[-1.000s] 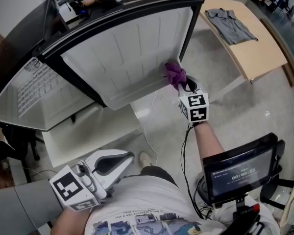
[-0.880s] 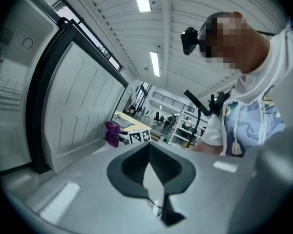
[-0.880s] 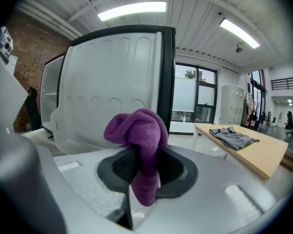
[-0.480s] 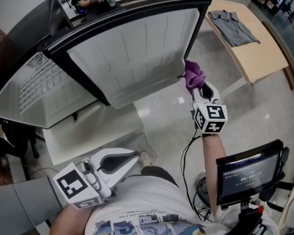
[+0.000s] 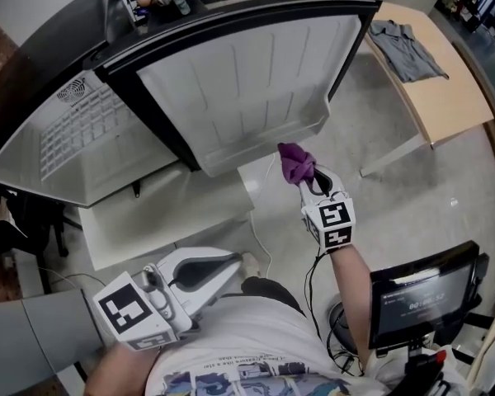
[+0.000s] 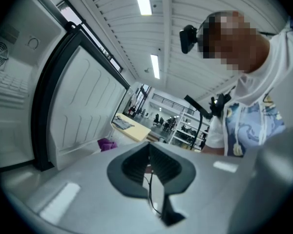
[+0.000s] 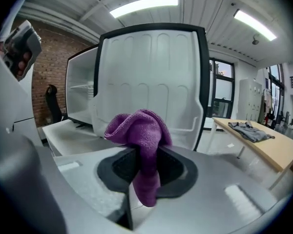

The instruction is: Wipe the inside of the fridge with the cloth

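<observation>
Right gripper clenches the purple cloth, wad pushed forward as a wiping pad, just below the open fridge door and seemingly not touching it. Left gripper hangs low by the torso, out of the way, jaws pressed together on nothing.

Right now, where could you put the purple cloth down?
The purple cloth could go on the wooden table, bare at its near end; the grey shirt covers its far end. The white table by the fridge door is bare.
</observation>
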